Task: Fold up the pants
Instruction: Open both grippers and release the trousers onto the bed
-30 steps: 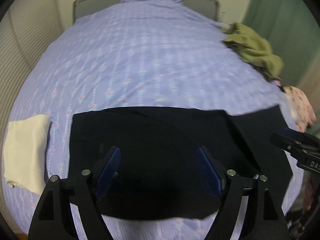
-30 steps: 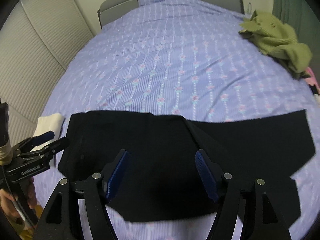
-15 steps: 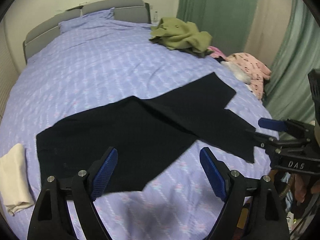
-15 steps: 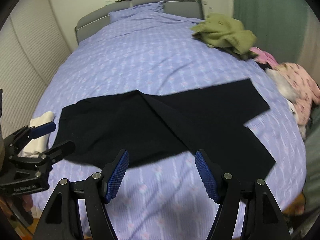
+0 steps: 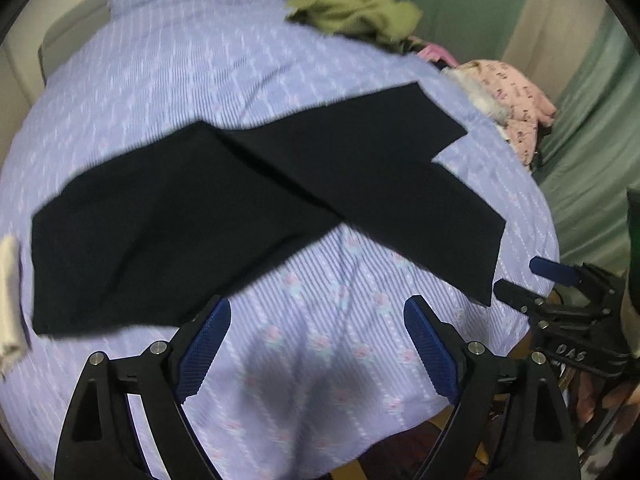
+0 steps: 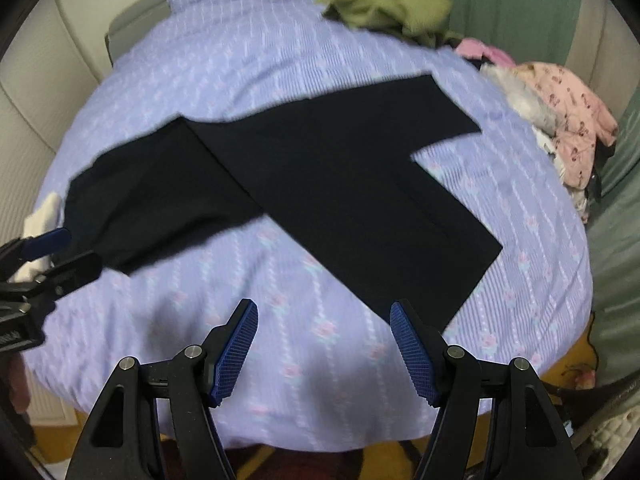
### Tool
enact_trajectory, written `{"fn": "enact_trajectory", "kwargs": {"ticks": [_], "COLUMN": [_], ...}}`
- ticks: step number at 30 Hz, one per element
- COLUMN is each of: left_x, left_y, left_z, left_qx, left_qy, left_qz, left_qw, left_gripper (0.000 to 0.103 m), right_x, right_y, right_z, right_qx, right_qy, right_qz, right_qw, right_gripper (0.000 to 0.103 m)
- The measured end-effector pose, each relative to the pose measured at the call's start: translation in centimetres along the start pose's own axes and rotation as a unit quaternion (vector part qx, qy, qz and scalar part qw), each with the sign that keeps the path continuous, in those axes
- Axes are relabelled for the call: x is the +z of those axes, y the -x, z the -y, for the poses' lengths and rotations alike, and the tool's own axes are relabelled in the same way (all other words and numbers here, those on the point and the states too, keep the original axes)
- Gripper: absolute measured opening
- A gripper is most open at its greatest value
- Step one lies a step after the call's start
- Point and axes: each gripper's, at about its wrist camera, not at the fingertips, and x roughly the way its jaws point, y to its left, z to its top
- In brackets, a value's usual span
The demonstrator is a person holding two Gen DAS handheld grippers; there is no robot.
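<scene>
pants: black pants (image 5: 256, 208) lying flat across the middle of the frame on the purple bedspread (image 5: 320, 344), legs splayed toward the right
left gripper (image 5: 316, 344): spread wide, jaws just been opening, nothing between them, only bedspread below
right gripper (image 6: 324, 348): spread too, empty, near the leg hem
upper right: green clothes (image 6: 392, 0), pink pile (image 6: 560, 120)
left edge: cream cloth (image 5: 10, 292), I think, it's blurry

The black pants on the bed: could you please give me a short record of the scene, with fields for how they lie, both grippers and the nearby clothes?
surface: bed with lilac sheet
pants: black pants spread flat, legs splayed apart
left gripper: over bare sheet, jaws have just been opening, nothing between them
right gripper: jaws open, empty
far side: green garment
right edge: pink garment
left edge: cream cloth
</scene>
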Motion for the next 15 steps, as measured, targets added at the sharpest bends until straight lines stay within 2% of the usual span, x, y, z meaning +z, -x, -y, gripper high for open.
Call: {"fn": "enact_trajectory", "kwargs": {"ticks": [6,11,15], "left_x": [-0.3,-0.3,-0.3], "left_y": [-5.8,-10.2,-11.4], "left_z": [2.2,3.5,3.8], "left_qx": [0.018,0.051,0.062], "left_qy": [0.053,0.071,0.084], "left_qz": [-0.06,-0.108,-0.127], "left_qw": [0.9966,0.9903,0.9864], "left_gripper": [0.089,0.089,0.089], "right_x": [-0.7,-1.0,-1.0], "right_y": [-6.6,-11.7,-14.9], "right_z": [2.9,4.2,4.5], "right_qx": [-0.014,-0.013,-0.017], "right_qy": [0.05,0.081,0.098], "right_qz": [-0.066,-0.115,-0.15], "right_qw": [0.997,0.99,0.984], "right_gripper": [0.07,0.07,0.07]}}
